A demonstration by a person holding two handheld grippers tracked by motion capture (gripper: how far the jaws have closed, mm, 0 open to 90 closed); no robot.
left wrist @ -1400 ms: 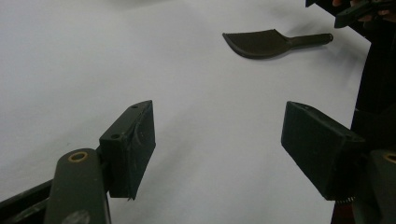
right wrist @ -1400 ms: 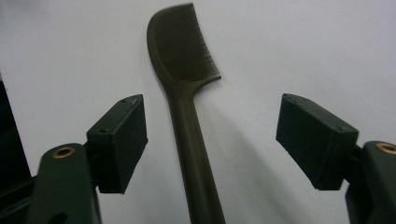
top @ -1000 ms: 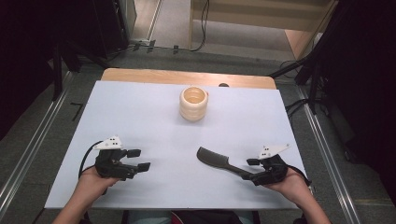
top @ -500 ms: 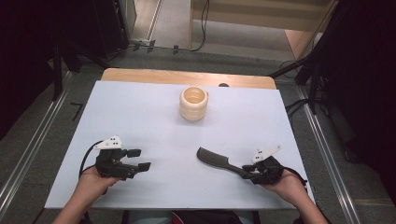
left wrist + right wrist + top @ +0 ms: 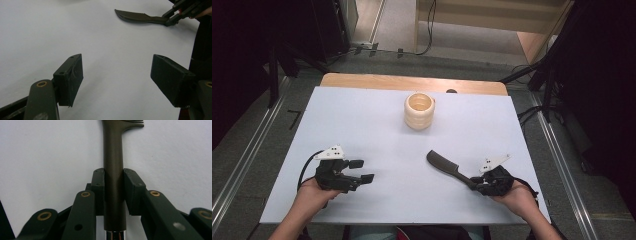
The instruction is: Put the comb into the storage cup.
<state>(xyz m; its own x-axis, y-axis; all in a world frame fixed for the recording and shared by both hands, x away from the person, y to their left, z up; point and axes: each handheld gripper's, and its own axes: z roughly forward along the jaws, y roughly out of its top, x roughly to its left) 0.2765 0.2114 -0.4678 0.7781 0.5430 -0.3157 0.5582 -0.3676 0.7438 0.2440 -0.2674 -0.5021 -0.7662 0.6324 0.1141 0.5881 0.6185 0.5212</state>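
Lying on the white surface (image 5: 362,125), a dark comb (image 5: 447,166) is pinched at its stiff, slim handle by the right hand-held gripper (image 5: 113,192), whose jaws have just been closing; judged light, rigid. Left hand-held gripper (image 5: 116,80) is spread, empty.

A pale ribbed cup (image 5: 419,110) stands upright near the far middle of the table (image 5: 362,125), whose top is a light sheet with a strip of bare wood along its far edge. A small dark spot (image 5: 451,91), perhaps a hole or a knob, sits on that strip. Beyond it, cables (image 5: 430,22) trail across the grey floor (image 5: 397,30).
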